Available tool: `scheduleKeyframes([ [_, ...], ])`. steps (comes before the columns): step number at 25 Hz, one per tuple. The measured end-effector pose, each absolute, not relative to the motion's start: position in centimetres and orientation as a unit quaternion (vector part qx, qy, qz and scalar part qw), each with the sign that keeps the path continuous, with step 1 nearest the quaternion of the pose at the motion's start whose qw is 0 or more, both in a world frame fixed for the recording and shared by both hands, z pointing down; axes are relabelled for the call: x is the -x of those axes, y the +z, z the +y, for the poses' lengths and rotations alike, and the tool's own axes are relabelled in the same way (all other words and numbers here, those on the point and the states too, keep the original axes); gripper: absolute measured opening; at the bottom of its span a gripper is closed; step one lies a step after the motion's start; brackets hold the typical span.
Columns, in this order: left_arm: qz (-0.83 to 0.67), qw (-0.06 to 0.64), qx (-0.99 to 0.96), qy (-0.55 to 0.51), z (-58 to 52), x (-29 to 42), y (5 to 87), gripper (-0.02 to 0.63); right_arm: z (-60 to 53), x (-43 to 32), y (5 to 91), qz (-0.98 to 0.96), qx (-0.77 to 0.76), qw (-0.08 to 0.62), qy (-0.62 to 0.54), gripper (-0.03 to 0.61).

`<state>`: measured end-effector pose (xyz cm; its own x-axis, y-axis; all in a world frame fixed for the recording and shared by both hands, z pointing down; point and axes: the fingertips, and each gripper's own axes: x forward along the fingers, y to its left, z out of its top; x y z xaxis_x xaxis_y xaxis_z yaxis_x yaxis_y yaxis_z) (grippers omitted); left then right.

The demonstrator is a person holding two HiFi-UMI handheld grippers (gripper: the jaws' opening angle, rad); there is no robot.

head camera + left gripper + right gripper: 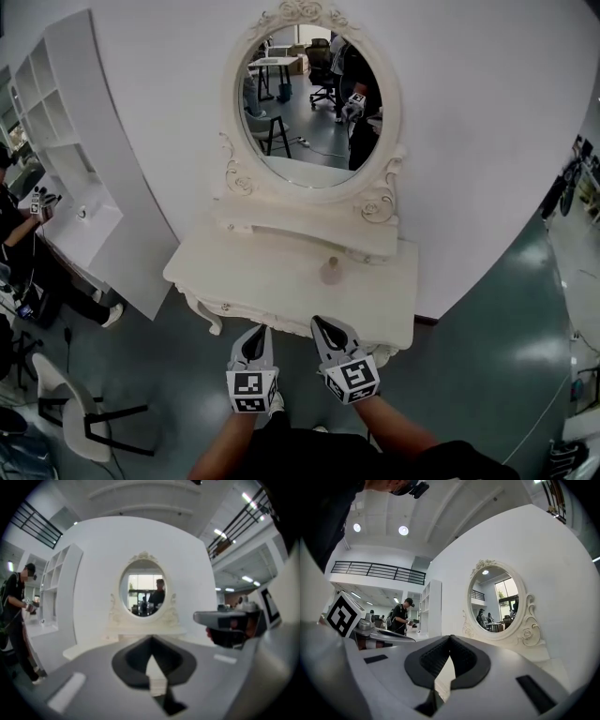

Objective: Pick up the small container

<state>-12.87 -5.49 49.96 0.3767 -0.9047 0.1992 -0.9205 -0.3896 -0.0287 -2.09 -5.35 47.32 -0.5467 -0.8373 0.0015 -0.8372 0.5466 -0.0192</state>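
Small container [331, 272] upright toward the back of the white worktop [272, 281], apart from all fingers [251, 345], roughly straight ahead of the right gripper [322, 325]. Left gripper [255, 332] alongside at the near edge. Both pairs of fingers clenched together, grasping nothing.

Head view steeply downward; both gripper views toward mirror [143, 590]
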Motion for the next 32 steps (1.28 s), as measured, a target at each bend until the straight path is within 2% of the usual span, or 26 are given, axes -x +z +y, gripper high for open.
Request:
scheduleKeyframes([
  [19, -0.477, 0.034, -0.874, 0.079, -20.3, 16.1, 49.0, 0.006, -18.9, 2.0, 47.7, 0.813, 0.582, -0.015, -0.011, 0.005],
  [26, -0.441, 0.024, -0.893, 0.09, -23.7, 14.2, 50.5, 0.006, -20.3, -1.6, 49.2, 0.774, 0.632, -0.04, -0.015, 0.005],
  [32, -0.407, 0.035, -0.907, 0.099, -25.4, 9.7, 52.0, 0.006, -20.8, -5.3, 49.8, 0.757, 0.651, -0.051, -0.018, 0.005],
])
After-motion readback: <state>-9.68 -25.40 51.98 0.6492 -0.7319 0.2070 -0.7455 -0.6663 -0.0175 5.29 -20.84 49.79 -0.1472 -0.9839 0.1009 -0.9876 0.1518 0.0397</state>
